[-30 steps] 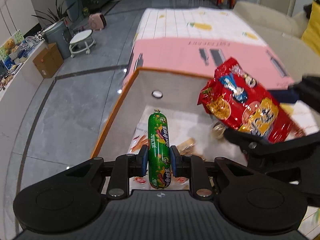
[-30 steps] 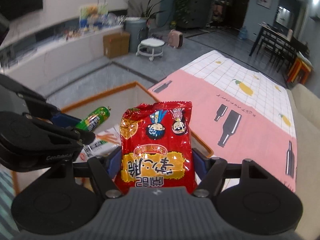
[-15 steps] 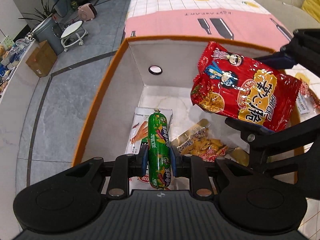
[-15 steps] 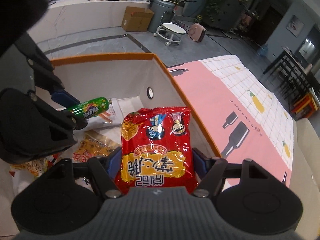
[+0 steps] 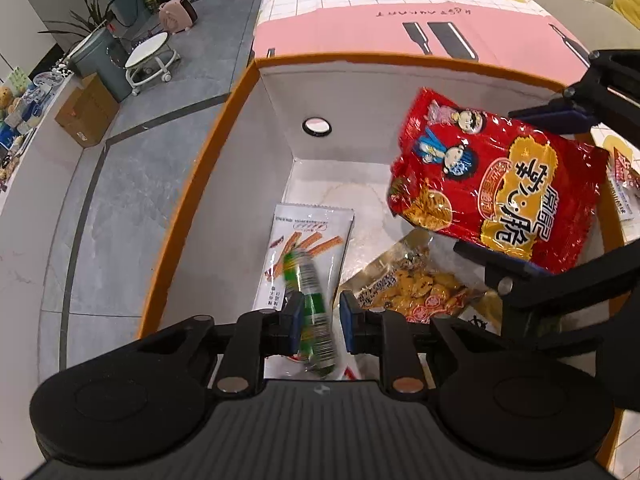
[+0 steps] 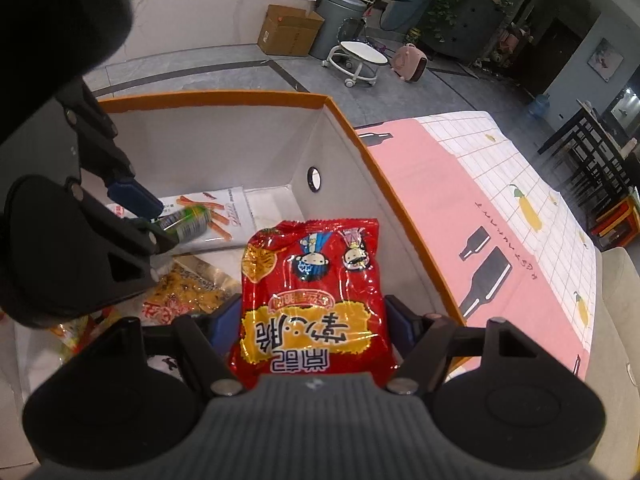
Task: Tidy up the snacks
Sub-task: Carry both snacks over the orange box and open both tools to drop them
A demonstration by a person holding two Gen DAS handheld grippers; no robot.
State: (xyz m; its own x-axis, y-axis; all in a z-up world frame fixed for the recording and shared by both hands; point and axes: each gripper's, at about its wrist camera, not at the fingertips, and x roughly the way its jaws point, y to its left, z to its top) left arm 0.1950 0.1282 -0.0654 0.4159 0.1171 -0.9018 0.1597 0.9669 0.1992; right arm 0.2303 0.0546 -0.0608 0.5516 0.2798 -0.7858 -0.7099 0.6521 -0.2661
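My left gripper (image 5: 320, 316) hangs over an orange-rimmed white box (image 5: 240, 80). The green sausage (image 5: 310, 300) sits tilted and blurred between its pads, barcode side up, with a gap to the right pad, so it looks loose. In the right wrist view the sausage (image 6: 188, 220) shows beside the left gripper's fingers (image 6: 132, 196). My right gripper (image 6: 314, 316) holds a red snack packet (image 6: 312, 280) by its side edges above the box's right half. Its jaws are opening, but the packet (image 5: 496, 184) still hangs sharp between the pads.
Inside the box lie a white packet printed with orange sticks (image 5: 316, 232) and a yellow-brown snack bag (image 5: 416, 284). The box stands on a pink and white cloth (image 5: 360, 32). Another packet (image 5: 624, 176) lies outside the right wall. Grey floor drops away on the left.
Both grippers have come down over the box. The sausage, upright and sharp before, now leans, blurs and shows its barcode. The right jaws stand slightly wider around the red packet.
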